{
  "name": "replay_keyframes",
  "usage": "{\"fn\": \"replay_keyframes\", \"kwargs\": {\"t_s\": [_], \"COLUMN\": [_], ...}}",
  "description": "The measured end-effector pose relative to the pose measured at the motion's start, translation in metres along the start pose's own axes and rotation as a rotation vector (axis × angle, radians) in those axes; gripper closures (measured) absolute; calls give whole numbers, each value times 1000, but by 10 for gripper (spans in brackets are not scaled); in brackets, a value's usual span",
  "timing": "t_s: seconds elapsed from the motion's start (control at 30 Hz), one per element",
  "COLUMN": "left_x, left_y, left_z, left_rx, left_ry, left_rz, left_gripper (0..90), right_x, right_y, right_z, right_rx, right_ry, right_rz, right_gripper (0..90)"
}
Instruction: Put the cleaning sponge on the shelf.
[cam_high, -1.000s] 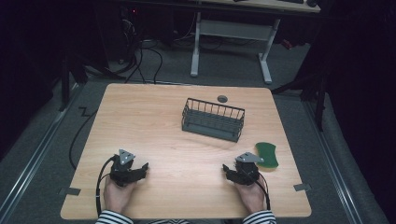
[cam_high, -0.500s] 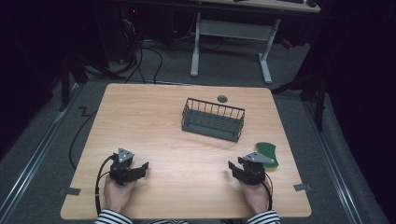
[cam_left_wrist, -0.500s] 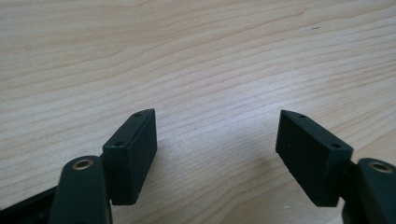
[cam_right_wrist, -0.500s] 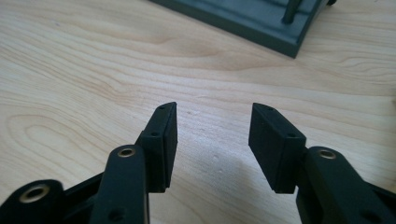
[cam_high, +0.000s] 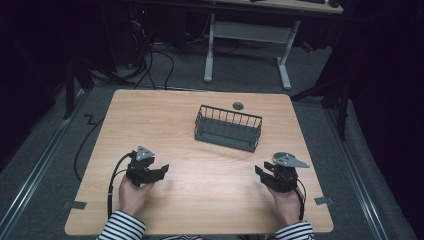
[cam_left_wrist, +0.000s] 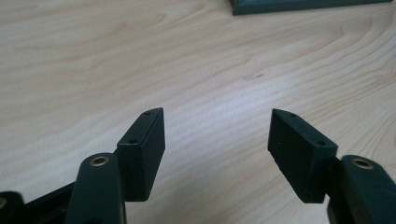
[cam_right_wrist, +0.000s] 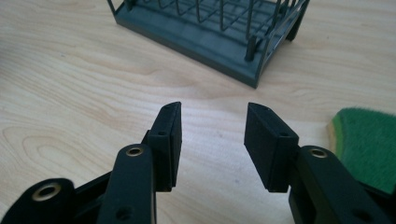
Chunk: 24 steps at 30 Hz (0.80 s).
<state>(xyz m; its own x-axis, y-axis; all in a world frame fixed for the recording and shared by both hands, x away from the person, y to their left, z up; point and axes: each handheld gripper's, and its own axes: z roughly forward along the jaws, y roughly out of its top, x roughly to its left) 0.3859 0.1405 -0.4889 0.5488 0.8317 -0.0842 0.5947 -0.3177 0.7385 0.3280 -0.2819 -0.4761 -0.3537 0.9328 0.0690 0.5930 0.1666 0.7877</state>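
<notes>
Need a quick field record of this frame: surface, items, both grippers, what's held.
surface: wooden table
basket: dark wire basket, upright, nothing visible inside, past the table's middle
sponge: green sponge, flat on the table beside the right gripper, partly hidden under it in the high view
small item: dark round disc behind the basket
left gripper: jaws have just been closing, nothing between them
right gripper: jaws have just been closing, nothing between them, pointed toward the basket
held: nothing
</notes>
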Motion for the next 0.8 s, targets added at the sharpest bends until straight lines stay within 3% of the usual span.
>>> {"fn": "replay_keyframes", "kwargs": {"t_s": [0.13,0.17,0.33,0.5,0.8], "left_x": [-2,-2,-5,-8,-12], "left_y": [27,27,57,72,85], "left_z": [12,12,35,54,74], "left_rx": [-2,-2,9,24,6], "left_ry": [-15,-15,-23,-16,-31], "left_rz": [31,31,70,94,75], "left_gripper": [421,426,479,488,531], "right_x": [-9,-9,-21,-24,-26], "right_y": [13,13,30,40,52], "right_z": [3,3,14,25,44], "right_rx": [6,6,29,73,111], "right_ry": [-19,-19,-39,-53,-64], "right_rz": [1,1,27,30,36], "right_gripper": [615,615,653,663,682]}}
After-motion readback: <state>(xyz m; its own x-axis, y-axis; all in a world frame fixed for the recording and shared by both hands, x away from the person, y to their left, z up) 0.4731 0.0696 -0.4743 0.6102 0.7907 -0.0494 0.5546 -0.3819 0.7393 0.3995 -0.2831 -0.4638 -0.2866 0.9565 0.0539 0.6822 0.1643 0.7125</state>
